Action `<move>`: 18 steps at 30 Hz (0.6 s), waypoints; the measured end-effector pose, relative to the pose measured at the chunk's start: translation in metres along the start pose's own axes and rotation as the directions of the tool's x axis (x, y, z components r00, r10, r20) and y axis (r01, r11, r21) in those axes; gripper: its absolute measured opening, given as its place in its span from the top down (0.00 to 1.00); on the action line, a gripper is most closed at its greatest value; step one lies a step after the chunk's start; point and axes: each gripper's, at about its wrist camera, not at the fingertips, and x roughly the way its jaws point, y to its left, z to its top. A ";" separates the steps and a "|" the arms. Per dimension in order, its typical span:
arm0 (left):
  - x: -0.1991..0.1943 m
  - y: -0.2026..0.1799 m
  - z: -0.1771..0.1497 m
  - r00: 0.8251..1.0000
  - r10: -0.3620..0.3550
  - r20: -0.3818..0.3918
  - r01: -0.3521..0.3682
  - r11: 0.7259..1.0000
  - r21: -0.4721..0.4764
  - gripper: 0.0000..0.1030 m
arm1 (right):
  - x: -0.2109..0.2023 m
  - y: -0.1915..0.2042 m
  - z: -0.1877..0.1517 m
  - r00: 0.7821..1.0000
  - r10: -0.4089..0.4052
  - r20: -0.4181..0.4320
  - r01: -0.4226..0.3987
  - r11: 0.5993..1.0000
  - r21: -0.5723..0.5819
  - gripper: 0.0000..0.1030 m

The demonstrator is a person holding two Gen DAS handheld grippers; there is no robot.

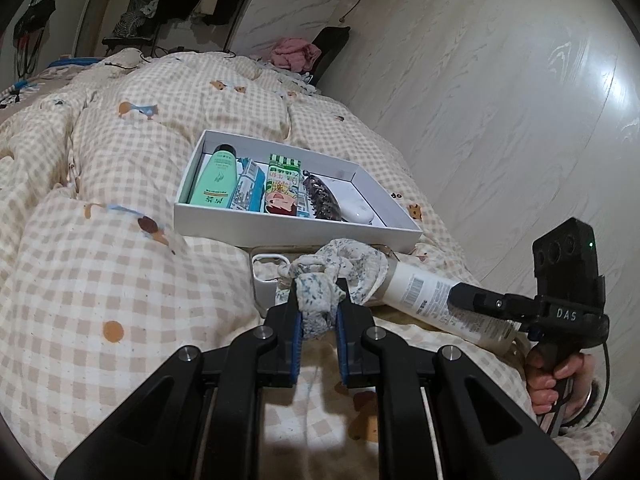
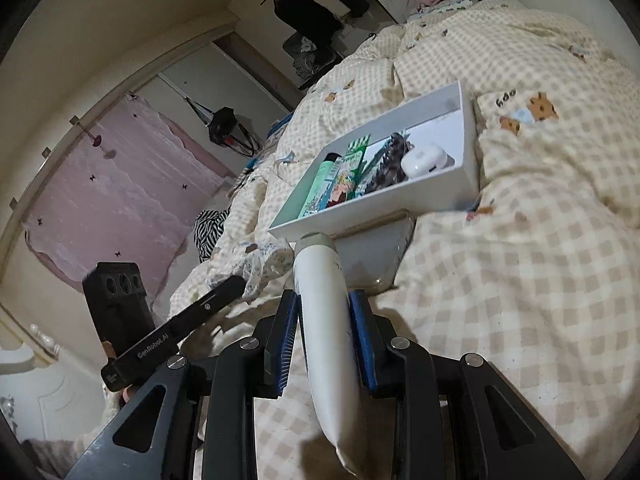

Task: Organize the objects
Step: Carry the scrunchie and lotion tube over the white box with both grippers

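A white box [image 1: 288, 229] lies on the checked quilt, holding a green bottle [image 1: 214, 179], a blue-white packet [image 1: 248, 188], a green cartoon packet [image 1: 282, 184], a dark hair clip [image 1: 320, 196] and a white earbud case [image 1: 358, 209]. My left gripper [image 1: 318, 316] is shut on a floral fabric scrunchie [image 1: 340, 270] just in front of the box. My right gripper [image 2: 324, 320] is shut on a white tube [image 2: 326, 312], which also shows in the left wrist view [image 1: 432, 296]. The box also shows in the right wrist view [image 2: 400, 204].
A clear phone case [image 1: 262, 280] lies under the scrunchie, partly beneath the box. The wall [image 1: 500, 100] runs close along the bed's right side. Clothes and a rack [image 1: 180, 0] stand at the far end. The quilt [image 1: 100, 260] spreads to the left.
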 end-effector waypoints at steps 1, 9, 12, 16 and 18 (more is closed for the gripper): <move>-0.001 0.000 0.000 1.000 0.000 0.000 0.000 1.000 0.000 0.86 | 0.001 -0.002 -0.001 1.000 0.008 0.001 -0.008 1.000 0.007 0.75; 0.000 0.000 0.000 1.000 0.001 0.002 -0.001 1.000 0.002 0.86 | 0.006 -0.012 -0.001 0.998 0.070 0.002 -0.070 0.997 0.027 0.75; 0.000 0.000 0.000 1.000 0.001 0.002 -0.001 1.000 0.001 0.86 | 0.005 -0.014 -0.002 0.997 0.081 0.006 -0.081 0.996 0.028 0.75; 0.000 0.000 0.000 1.000 0.001 0.002 -0.001 1.000 0.002 0.86 | 0.000 -0.017 -0.005 0.994 0.106 0.017 -0.107 0.994 0.039 0.75; 0.000 0.000 0.000 1.000 0.001 0.003 -0.001 1.000 0.002 0.86 | 0.001 -0.019 -0.005 0.992 0.124 0.024 -0.125 0.991 0.049 0.75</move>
